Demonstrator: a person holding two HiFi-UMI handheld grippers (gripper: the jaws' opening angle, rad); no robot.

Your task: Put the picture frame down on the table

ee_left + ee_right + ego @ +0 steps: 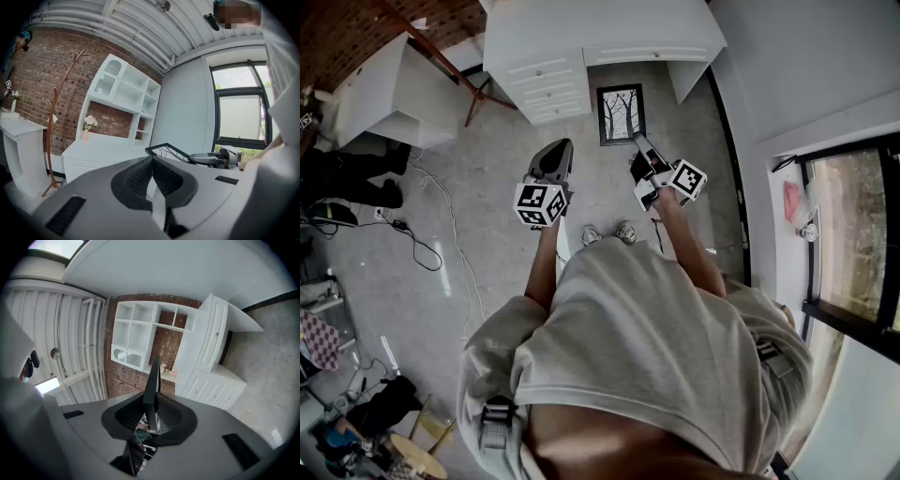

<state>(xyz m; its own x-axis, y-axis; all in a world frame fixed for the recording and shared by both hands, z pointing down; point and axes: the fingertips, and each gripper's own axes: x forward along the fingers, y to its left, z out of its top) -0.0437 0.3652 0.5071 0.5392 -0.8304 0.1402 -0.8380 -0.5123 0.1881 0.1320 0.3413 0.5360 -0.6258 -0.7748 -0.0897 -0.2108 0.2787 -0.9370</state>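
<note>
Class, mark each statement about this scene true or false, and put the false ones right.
1. The right gripper is shut on the black picture frame showing bare trees. True.
2. The left gripper grips the frame too. False: its jaws are together with nothing between them.
3. The frame lies flat on the white desk with drawers. False: the right gripper holds it up in the air.
4. A curved wooden coat stand stands before the brick wall. True.
</note>
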